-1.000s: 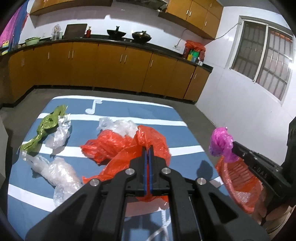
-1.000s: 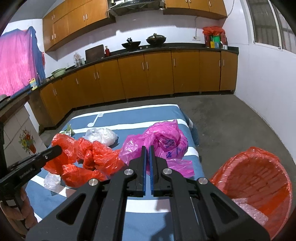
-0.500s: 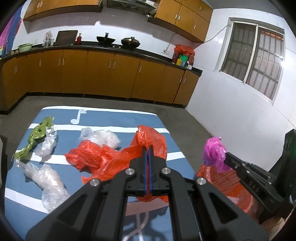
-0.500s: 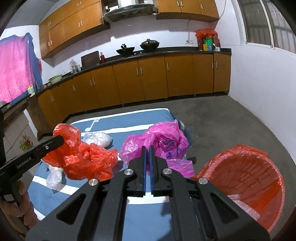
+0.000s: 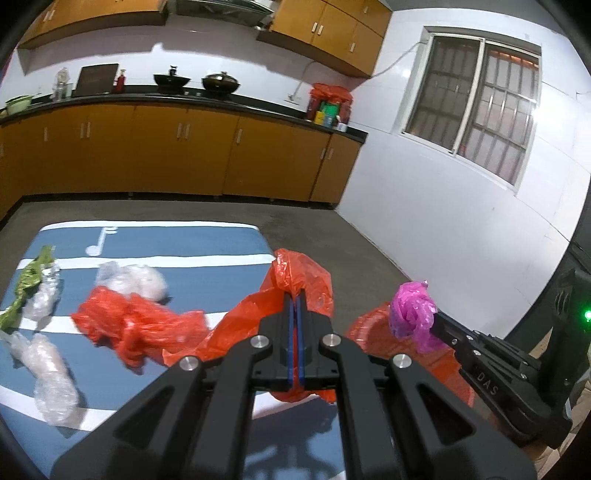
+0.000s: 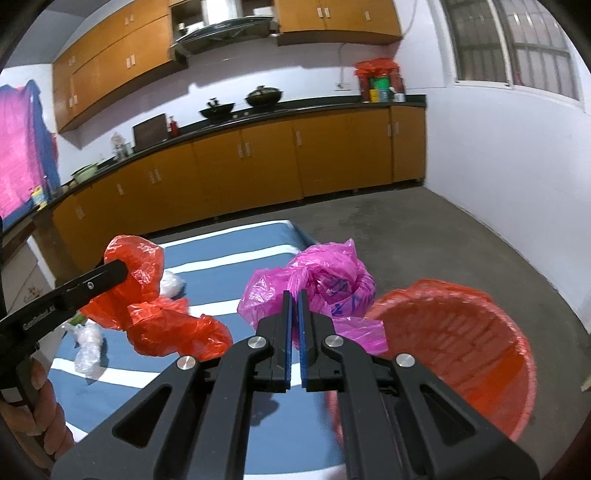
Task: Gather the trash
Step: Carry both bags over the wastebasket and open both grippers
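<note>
Left gripper [image 5: 296, 295], fingers clamped on red bag [image 5: 295, 273]; right gripper [image 6: 294, 295], fingers clamped on pink bag [image 6: 317, 280], beside red basket [image 6: 480, 332].

Ahead of my tools I see a kitchen with a bare grey concrete floor [image 5: 325, 236]. A long run of orange-brown base cabinets [image 5: 184, 155] under a black countertop [image 5: 221, 101] lines the far wall, with matching wall cabinets [image 5: 332, 26] above and a range hood [image 6: 225, 29] between them. Two dark woks [image 6: 240, 101] sit on the countertop, and a green bowl [image 6: 85, 171] sits far left. To the right stands a white tiled wall [image 5: 443, 206] with a barred window [image 5: 476, 99], dark outside. The room is lit from indoors. A pink and blue cloth [image 6: 22, 147] hangs far left of my right tool.
</note>
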Available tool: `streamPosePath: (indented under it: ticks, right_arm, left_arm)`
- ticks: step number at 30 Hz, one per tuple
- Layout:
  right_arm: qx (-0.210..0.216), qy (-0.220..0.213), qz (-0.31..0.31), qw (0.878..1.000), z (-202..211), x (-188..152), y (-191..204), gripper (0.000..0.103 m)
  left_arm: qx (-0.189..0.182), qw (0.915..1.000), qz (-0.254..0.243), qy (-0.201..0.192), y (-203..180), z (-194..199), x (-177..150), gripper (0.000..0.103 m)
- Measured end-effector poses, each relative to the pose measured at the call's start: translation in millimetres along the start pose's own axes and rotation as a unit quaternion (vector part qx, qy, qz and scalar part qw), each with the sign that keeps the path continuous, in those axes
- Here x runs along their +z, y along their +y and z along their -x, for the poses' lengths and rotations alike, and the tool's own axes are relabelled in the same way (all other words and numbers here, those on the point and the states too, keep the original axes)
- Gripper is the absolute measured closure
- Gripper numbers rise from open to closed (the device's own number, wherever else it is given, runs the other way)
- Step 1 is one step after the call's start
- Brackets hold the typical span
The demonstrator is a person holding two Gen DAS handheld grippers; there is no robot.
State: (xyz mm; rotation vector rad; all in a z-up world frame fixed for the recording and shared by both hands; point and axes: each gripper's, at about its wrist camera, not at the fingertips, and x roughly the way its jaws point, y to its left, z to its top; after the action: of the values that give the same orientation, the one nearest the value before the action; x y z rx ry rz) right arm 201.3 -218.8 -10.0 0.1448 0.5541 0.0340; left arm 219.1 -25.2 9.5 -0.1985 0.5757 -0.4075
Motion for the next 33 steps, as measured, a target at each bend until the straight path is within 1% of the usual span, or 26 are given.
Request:
streamPosePath:
  ticks: [9,15,25,33]
  right_arm:
    - [-0.046,-0.006,-0.028,0.999,22,-4,-43,0.099]
    - [-0.065,-0.005,-0.044,0.997,29,-6,-64,0.099]
    - [-0.081,-0.006,-0.062,0.995,34,-12,-89,0.099]
    - [-0.085,-0.006,-0.083,0.993,36,-14,-110,0.099]
  left_arm:
    - [-0.038,0.9991,-0.018,0.01,-43,-18,1,0.1]
    - [-0.058,0.9979,-0.026,0.013,-65,-27,5,0.1]
    - [-0.085,0.9955,-0.035,0.024,-94,-45,2,0.1]
    - [-0.109,0.9925,-0.04,0.038,-114,-64,0,0.1]
